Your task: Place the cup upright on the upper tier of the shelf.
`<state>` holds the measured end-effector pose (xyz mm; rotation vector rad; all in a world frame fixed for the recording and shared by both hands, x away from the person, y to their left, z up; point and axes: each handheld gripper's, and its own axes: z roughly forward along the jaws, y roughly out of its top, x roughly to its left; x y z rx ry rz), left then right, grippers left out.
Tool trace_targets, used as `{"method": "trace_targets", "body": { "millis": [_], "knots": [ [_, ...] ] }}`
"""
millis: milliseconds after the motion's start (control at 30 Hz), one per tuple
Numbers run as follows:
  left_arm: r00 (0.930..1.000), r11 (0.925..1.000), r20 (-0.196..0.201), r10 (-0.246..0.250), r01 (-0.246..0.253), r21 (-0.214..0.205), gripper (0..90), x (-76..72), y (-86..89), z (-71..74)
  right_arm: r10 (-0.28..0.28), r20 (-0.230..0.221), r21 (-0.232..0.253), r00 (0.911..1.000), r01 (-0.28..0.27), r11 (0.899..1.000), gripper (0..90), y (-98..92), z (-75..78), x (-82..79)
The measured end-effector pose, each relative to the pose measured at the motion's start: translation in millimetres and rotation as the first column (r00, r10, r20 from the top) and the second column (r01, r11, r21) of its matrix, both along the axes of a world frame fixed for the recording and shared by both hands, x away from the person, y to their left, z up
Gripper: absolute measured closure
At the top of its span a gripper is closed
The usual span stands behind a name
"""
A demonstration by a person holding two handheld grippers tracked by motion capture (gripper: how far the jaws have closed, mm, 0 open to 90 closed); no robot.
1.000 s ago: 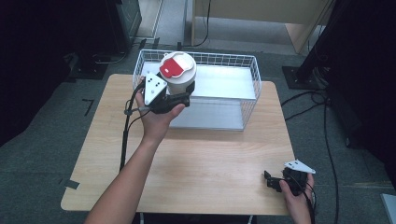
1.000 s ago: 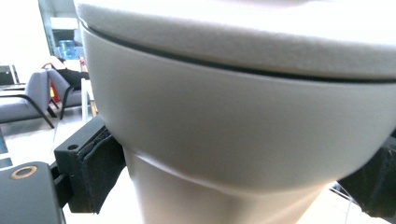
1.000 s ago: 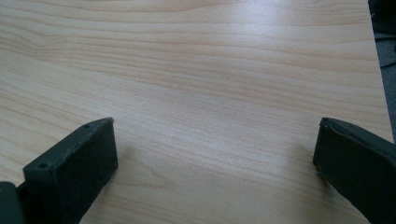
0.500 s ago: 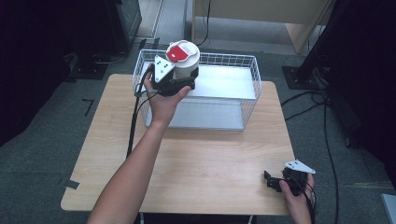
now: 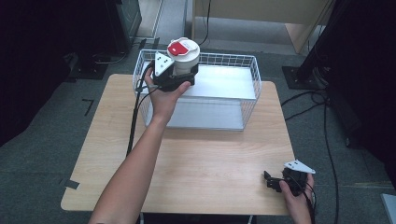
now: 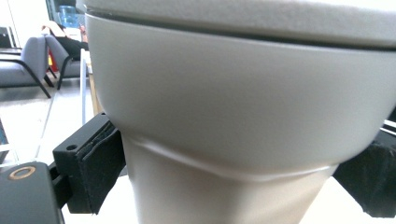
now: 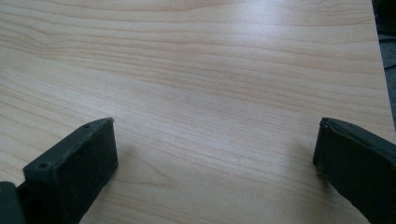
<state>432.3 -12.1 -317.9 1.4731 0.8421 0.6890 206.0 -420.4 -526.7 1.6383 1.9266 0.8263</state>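
Pale wood makes up the table [image 5: 187, 158], the biggest thing in the high view, and on its far half, around twelve o'clock, sits a white wire basket [image 5: 254, 81] with a pale flat floor. Next in size is the white cup [image 5: 184, 58], lidded, with a red label on top, held up at about eleven o'clock above the basket's near-left corner. The left gripper [image 5: 180, 77] has its jaws closed on the cup's body below the lid; in the left gripper view the black pads press each flank of the cup [image 6: 224, 116], and the wall shows a slight crease where they squeeze. The cup's long axis stands close to upright, perhaps tipped a little.

What matters for any coming move, as I judge it, is that the cup hangs over the basket's left end, with the open floor lying down and toward three o'clock of it. Lowering it straight would likely land it near the left wall.

Smallest, the right gripper [image 5: 280, 181] rests at five o'clock near the table's near-right corner, well apart from the basket; its jaws stand wide with bare wood [image 7: 210, 93] between them, holding nothing.
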Motion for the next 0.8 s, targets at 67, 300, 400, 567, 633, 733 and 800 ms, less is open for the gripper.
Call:
{"method": "trace_targets", "body": {
  "millis": [67,300,400,567,633,733,800],
  "knots": [
    [1.0,1.0,0.003,0.0,0.0,-0.008,6.7,0.0,0.5,0.0,0.002,0.001,0.0,1.0,-0.002,1.0,0.0,0.1,0.0,-0.3],
    [0.9999,0.9998,-0.01,0.006,-0.006,-0.021,0.0,0.9,2.2,2.8,0.002,0.001,0.0,1.0,-0.002,1.0,0.0,0.1,0.0,-0.3],
    [0.9999,0.9999,-0.015,0.005,-0.005,-0.013,0.0,0.9,2.4,1.7,0.002,0.001,0.001,1.0,-0.002,1.0,0.0,0.1,0.0,-0.4],
    [0.9999,1.0,-0.012,0.006,-0.006,-0.004,0.0,-1.7,3.0,0.1,0.003,0.001,0.0,1.0,-0.003,1.0,0.0,0.1,0.0,-0.3],
    [1.0,1.0,-0.01,0.003,-0.003,-0.007,0.3,-2.7,3.1,-0.7,0.003,0.001,0.0,1.0,-0.003,1.0,0.0,0.1,0.0,-0.3],
    [1.0,1.0,0.002,0.003,-0.003,-0.001,3.2,-6.0,3.4,-1.7,0.004,0.001,0.001,1.0,-0.004,1.0,0.0,0.2,0.0,-0.4],
    [0.9999,0.9999,0.009,0.013,-0.013,-0.002,5.8,-8.2,3.7,-2.4,0.004,0.001,0.001,1.0,-0.004,1.0,0.0,0.2,0.0,-0.4]
  ]
}}
